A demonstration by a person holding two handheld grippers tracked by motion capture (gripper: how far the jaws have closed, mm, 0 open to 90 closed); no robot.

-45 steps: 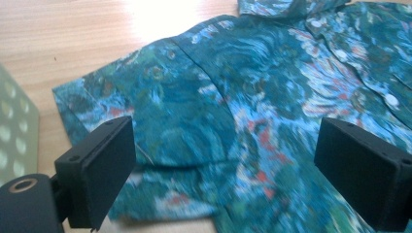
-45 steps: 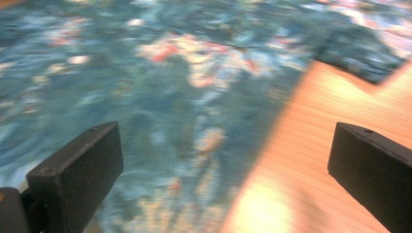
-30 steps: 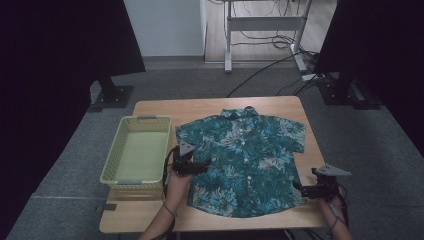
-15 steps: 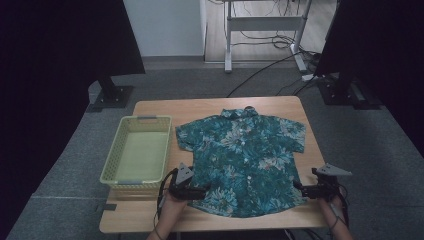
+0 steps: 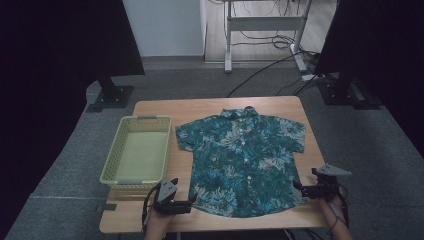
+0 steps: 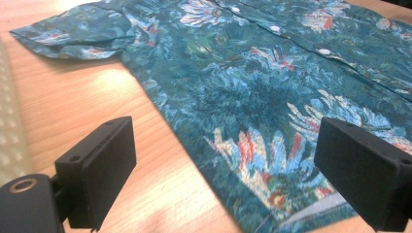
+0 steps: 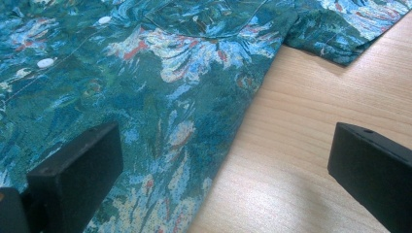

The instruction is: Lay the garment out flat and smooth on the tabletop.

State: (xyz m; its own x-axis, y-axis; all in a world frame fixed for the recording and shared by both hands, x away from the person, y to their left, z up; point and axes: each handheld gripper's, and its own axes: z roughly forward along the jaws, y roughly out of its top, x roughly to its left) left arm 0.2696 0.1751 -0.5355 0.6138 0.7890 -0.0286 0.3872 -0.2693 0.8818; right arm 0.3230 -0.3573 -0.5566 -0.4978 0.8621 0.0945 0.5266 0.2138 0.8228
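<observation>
Here shirt [image 5: 242, 160] hem between left tool [image 5: 189, 202] and right tool [image 5: 298, 187], both gaping.

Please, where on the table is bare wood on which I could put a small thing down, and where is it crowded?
Bare wood on the table: the far strip beyond the basket and the shirt collar, and the narrow lane between basket and shirt. The basket itself is empty. Crowded: the near corners, where the left gripper and right gripper sit open at the shirt hem.

High view overhead, facing forward; gripper views close, sharing shirt [image 5: 242, 160].
</observation>
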